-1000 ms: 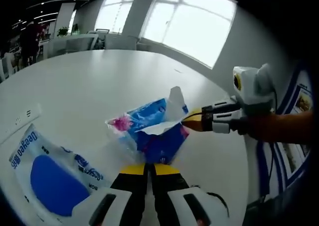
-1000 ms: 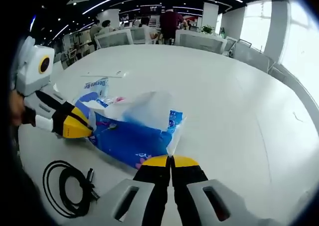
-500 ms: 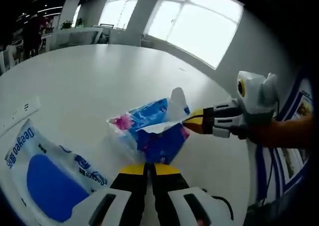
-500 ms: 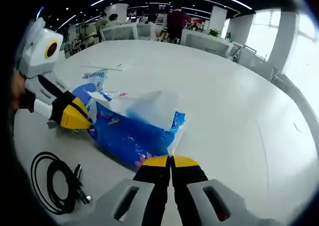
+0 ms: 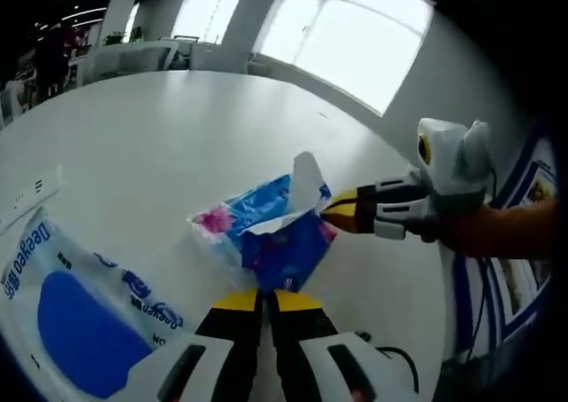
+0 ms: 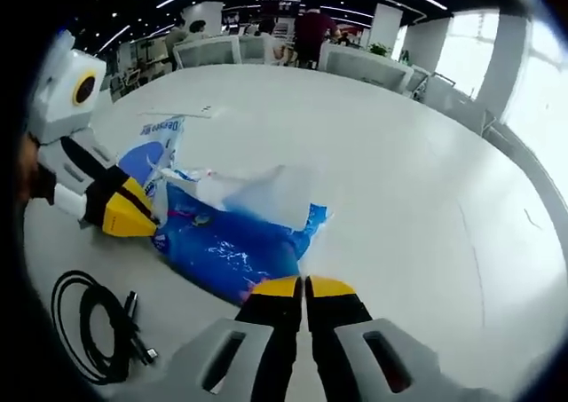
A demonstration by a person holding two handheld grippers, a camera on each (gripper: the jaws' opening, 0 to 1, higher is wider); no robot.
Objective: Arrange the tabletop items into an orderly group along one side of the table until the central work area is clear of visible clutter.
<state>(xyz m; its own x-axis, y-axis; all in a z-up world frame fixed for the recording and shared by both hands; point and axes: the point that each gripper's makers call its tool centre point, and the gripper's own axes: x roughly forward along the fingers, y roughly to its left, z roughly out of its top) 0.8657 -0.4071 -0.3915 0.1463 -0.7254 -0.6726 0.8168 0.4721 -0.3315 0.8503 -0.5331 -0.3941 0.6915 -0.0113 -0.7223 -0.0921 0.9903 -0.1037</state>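
A soft blue tissue pack [image 5: 275,233] with a pink end lies on the white desk [image 5: 177,127], held between the two grippers. In the left gripper view the left gripper [image 5: 264,301] has its yellow-tipped jaws pressed together on the near edge of the pack's blue wrapper. The right gripper [image 5: 333,211] comes in from the right, its jaws closed to a point at the pack's far blue end, right beside the upstanding white flap of wrapper; whether it actually pinches the wrapper there I cannot tell. The pack's long axis runs between the pink end at its left in this view and the blue end by the right gripper.

In the right gripper view the same pack [image 6: 232,242] stretches from the closed right gripper [image 6: 304,287] at its near corner across to the left gripper [image 6: 133,222] at the far end, with a loose clear-white flap standing up from its top. Its long axis runs from one gripper to the other.

A larger white and blue wipes packet [image 5: 75,309] lies flat near the left gripper, apart from the tissue pack. A coiled black cable [image 6: 93,327] lies on the desk beside the left gripper
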